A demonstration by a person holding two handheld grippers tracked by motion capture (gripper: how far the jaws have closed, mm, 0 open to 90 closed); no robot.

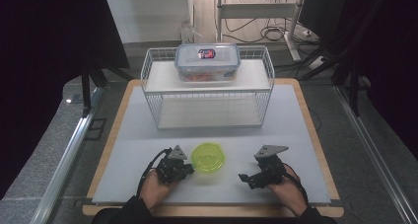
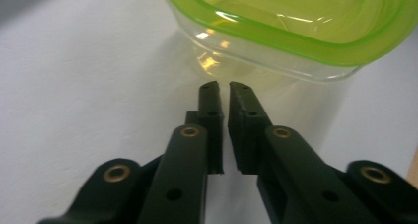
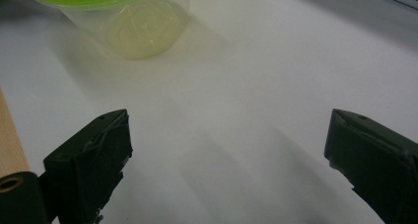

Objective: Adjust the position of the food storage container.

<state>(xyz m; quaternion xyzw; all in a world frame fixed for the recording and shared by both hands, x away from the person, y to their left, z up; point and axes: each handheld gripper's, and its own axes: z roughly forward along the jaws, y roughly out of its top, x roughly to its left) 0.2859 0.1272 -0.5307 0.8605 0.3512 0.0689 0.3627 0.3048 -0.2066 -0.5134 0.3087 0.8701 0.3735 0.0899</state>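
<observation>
Left tool (image 2: 223, 86) is held nearly closed, empty, just beside green-lidded container (image 2: 296, 26); right tool (image 3: 226, 150) is held wide open, empty.

Desk (image 1: 148, 135) w/ white mat, wood edge around. Near front centre stands a green-lidded container (image 1: 208, 157). Left gripper (image 1: 190, 170) sits just beside its left side, fingers pointing to it, almost together, nothing between them. Right gripper (image 1: 242, 177) is near on the other side, apart from the container, fingers spread. At the back is a white wire rack (image 1: 153, 81) w/ two levels; on the top level rests a clear box w/ blue lid (image 1: 207, 61).
</observation>
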